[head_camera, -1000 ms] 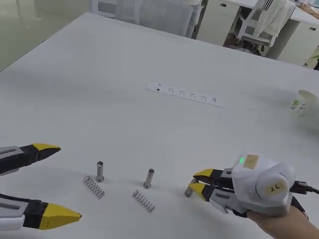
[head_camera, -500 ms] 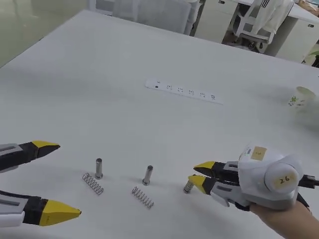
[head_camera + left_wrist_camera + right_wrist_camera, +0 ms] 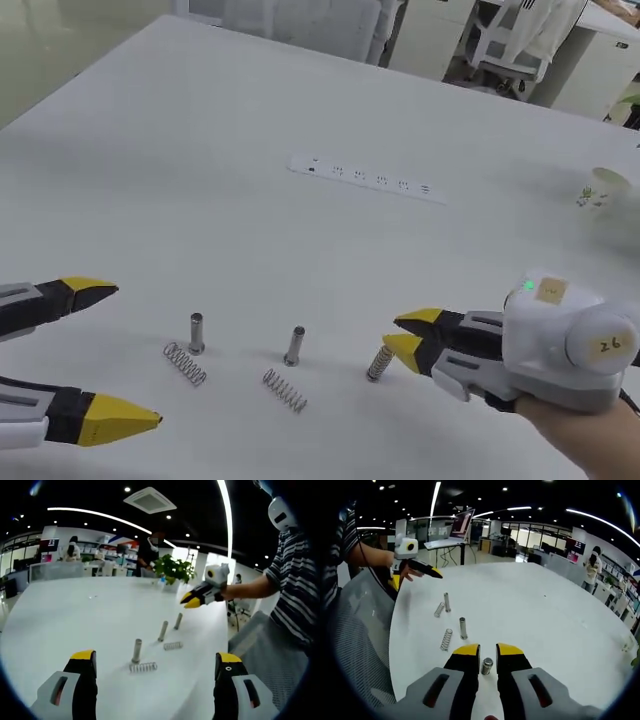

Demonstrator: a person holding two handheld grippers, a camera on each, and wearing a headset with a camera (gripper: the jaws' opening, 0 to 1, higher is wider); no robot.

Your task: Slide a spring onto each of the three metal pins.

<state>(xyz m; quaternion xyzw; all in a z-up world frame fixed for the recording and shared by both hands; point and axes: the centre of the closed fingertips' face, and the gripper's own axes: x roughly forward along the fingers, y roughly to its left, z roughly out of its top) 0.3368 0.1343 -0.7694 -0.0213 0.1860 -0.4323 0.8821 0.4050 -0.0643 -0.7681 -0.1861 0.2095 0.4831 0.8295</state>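
Three metal pins stand in a row on the white table. The left pin [image 3: 196, 333] and the middle pin [image 3: 294, 346] are bare. A loose spring [image 3: 185, 363] lies by the first, and another spring [image 3: 285, 390] lies by the second. The right pin [image 3: 379, 363] wears a spring and leans a little. My right gripper [image 3: 402, 334] hovers just right of it, jaws a narrow gap apart; that pin [image 3: 486, 666] shows through the gap. My left gripper [image 3: 120, 354] stands wide open left of the row, holding nothing.
A white power strip [image 3: 365, 180] lies mid-table beyond the pins. A paper cup [image 3: 600, 190] stands at the far right. Office chairs [image 3: 520, 40] stand past the table's far edge. In the left gripper view, a person in a striped shirt [image 3: 295, 580] holds the right gripper [image 3: 200, 596].
My right gripper has drawn back a little to the right, off the spring-covered pin, which stays standing. The left gripper has barely moved. The camera has shifted slightly.
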